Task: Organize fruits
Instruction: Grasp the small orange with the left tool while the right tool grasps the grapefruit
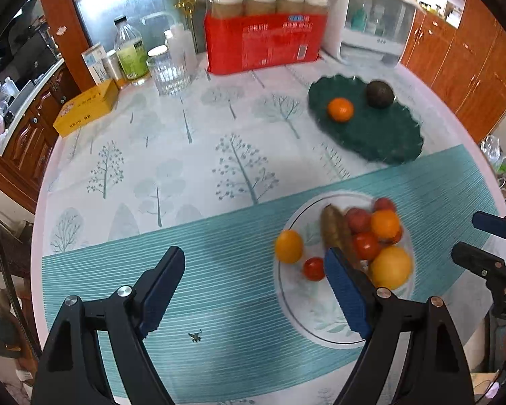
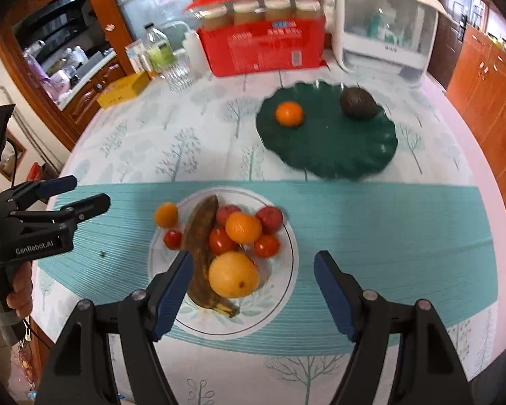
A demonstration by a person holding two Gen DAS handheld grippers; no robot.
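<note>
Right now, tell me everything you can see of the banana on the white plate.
The banana is overripe, its peel mostly brown with a little yellow near the dark stem end. It lies lengthwise on the white plate, stem towards the camera, leaning against the pile of tomatoes and oranges on one side. Neither gripper touches it.

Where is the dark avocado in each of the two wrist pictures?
Left wrist view: the avocado is upper right, on the far side of the green plate.
Right wrist view: the avocado is upper right of centre, on the same plate's far right part.
Shared landmark: the small orange beside it on that plate.
</note>
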